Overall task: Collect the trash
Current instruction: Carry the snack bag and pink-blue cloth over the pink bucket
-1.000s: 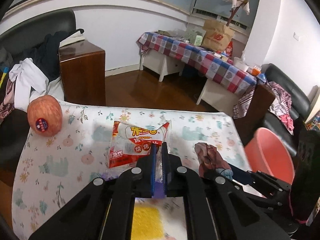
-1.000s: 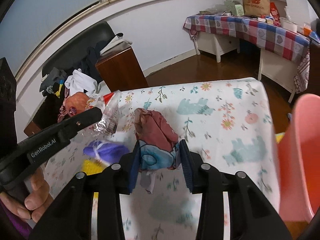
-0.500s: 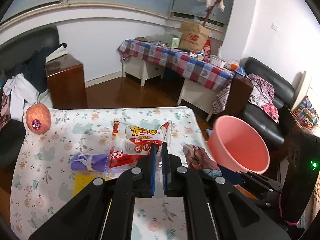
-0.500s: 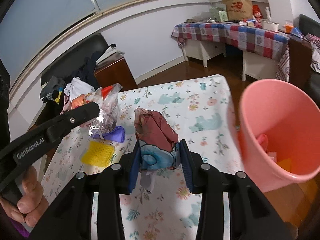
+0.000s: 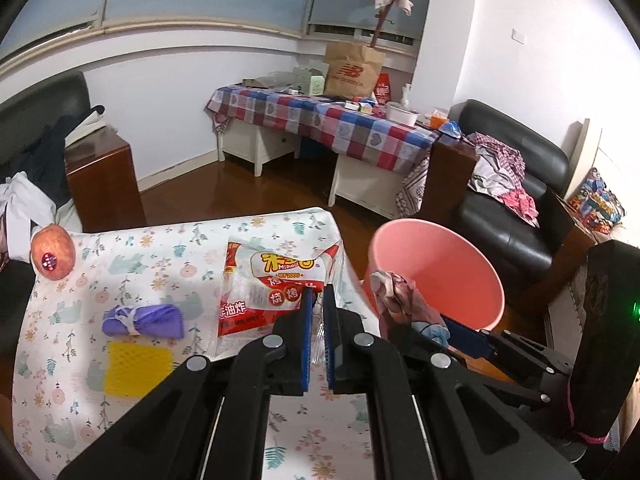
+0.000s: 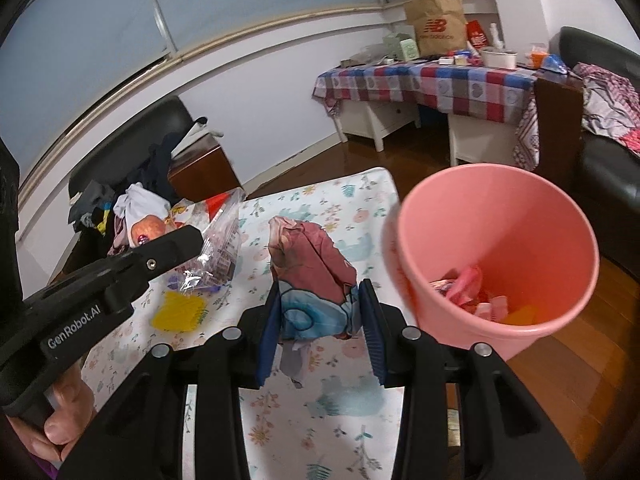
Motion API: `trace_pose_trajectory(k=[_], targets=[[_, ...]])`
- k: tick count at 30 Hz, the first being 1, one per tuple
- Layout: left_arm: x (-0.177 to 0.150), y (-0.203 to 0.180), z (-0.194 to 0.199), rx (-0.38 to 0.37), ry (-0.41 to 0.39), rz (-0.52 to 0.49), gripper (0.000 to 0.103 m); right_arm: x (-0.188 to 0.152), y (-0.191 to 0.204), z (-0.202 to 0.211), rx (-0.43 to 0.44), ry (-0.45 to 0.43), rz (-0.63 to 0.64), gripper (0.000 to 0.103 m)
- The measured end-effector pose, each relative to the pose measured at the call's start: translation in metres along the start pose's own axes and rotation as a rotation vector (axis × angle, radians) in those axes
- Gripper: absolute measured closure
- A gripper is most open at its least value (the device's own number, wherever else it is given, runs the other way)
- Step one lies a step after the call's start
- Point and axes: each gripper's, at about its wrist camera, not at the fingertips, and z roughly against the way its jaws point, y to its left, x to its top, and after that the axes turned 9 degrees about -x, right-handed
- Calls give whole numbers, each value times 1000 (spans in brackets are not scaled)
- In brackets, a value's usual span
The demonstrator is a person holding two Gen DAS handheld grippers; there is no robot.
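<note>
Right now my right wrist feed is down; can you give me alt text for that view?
The right gripper is shut on a crumpled red and blue paper wrapper, held above the floral tablecloth beside a pink plastic bin that already holds scraps. To the left, the left gripper holds a clear plastic snack bag.

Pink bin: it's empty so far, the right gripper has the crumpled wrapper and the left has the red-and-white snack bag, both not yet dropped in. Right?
Not quite. The pink bin is not empty: the right wrist view shows pink and yellow scraps at its bottom. The rest holds: the right gripper holds the crumpled wrapper, and the left gripper pinches the snack bag, both outside the bin.
</note>
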Motion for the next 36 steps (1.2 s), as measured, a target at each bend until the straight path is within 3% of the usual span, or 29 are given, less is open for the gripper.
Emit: trace_pose_trajectory(k=[22, 36], targets=[[12, -54, -40, -63, 31, -79, 99, 12, -74, 11, -117, -63, -124, 64], [17, -77, -75, -160, 63, -97, 99, 18, -115, -2, -185, -65, -184, 64]])
